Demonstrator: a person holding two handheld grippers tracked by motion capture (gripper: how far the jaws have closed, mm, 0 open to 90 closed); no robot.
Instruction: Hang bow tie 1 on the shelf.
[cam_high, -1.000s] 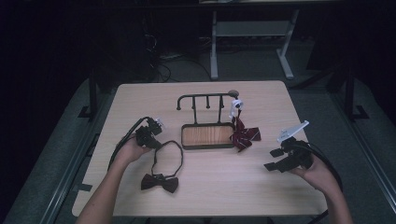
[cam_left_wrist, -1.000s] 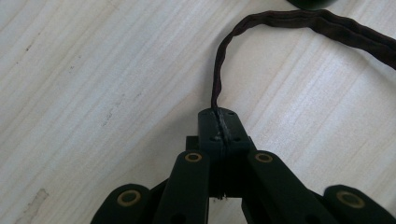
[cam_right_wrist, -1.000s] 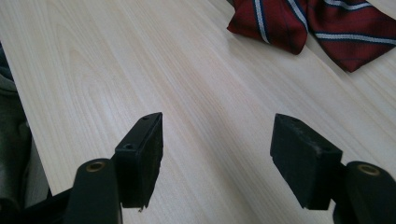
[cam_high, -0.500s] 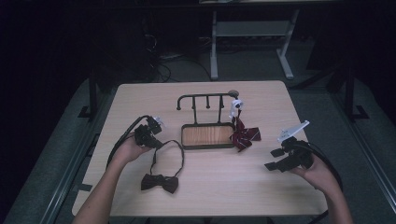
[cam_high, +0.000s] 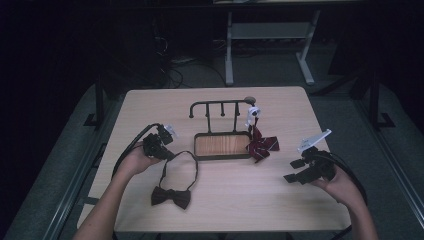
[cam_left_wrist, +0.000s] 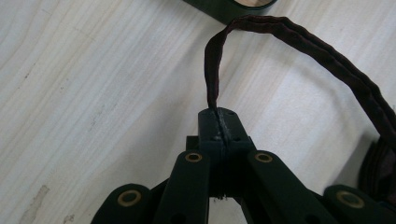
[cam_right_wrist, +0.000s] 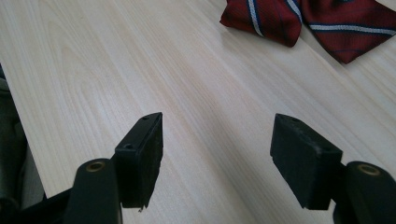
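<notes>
A dark bow tie (cam_high: 171, 196) lies on the table near the front left, its neck strap (cam_high: 189, 162) looping up towards the stand. My left gripper (cam_high: 165, 152) is shut on the left part of that strap (cam_left_wrist: 210, 74), which arcs away from the jaws in the left gripper view. A red striped bow tie (cam_high: 261, 145) hangs by its white clip from the right end of a black hook stand (cam_high: 221, 106). My right gripper (cam_high: 294, 171) rests open at the table's right side; the red striped bow tie (cam_right_wrist: 308, 21) lies beyond its fingertips (cam_right_wrist: 142, 140).
The stand has a wooden tray base (cam_high: 222, 145) at the table's centre. The pale wooden table (cam_high: 240, 195) is bare in front of the stand. A metal frame (cam_high: 267, 35) stands on the floor behind the table.
My left gripper has shifted slightly left and towards the person, staying on the strap. The right gripper has barely moved.
</notes>
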